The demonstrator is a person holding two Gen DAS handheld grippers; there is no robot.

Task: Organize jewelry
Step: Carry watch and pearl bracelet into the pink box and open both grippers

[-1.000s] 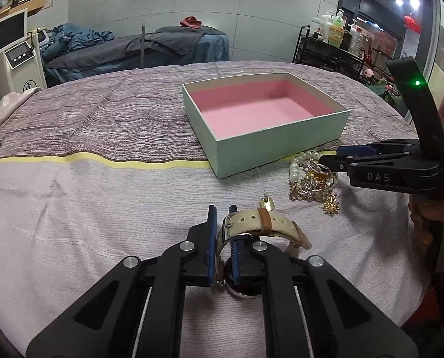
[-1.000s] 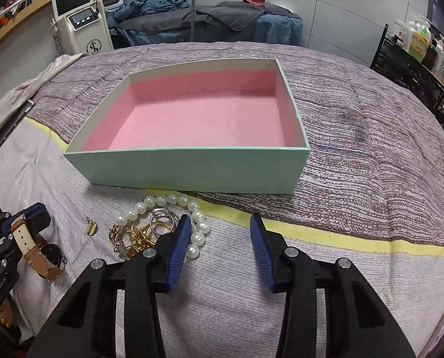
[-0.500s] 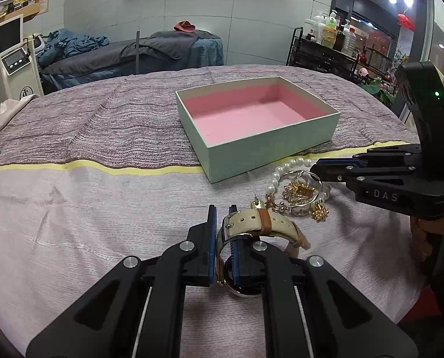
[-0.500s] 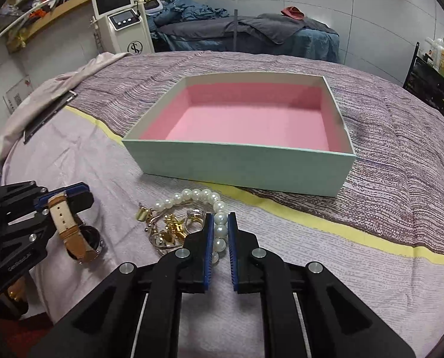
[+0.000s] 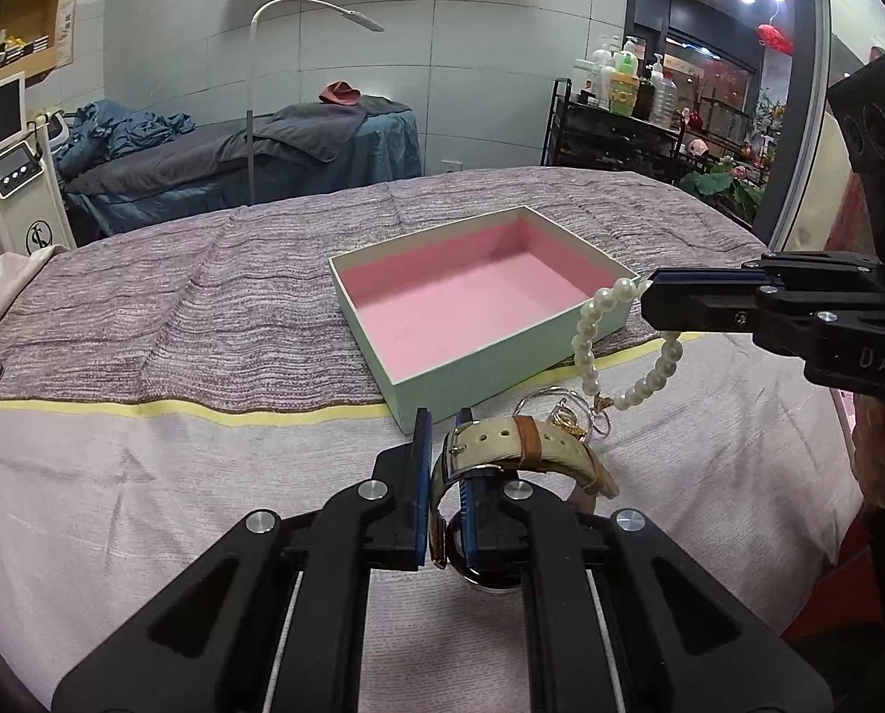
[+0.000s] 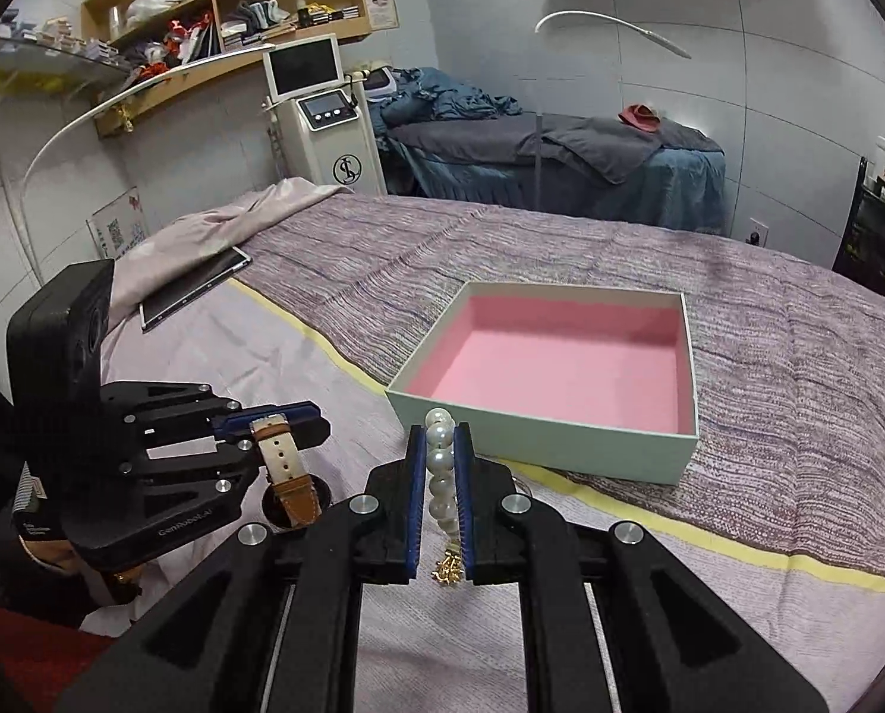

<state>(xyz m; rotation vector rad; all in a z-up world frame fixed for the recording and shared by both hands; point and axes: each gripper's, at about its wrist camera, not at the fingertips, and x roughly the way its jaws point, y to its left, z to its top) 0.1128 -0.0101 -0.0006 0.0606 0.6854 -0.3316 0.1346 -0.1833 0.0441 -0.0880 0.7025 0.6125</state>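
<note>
While lifted, pearl bracelet (image 6: 441, 469) pinched between right claw (image 6: 440, 496), box (image 6: 537, 439) beyond

Both wrist views close behind own tool, facing pink-lined box (image 5: 478, 309) (image 6: 567, 368) (shared), bed beyond.

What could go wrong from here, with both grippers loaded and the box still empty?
1. The pearl bracelet dangles from the right gripper with gold trinkets tangled at its clasp; these may drop off or catch the box wall on the way in.
2. The left gripper pinches only the strap of the watch, so the heavy face below could make it slip.
3. The two grippers are close together and might collide over the box.
</note>
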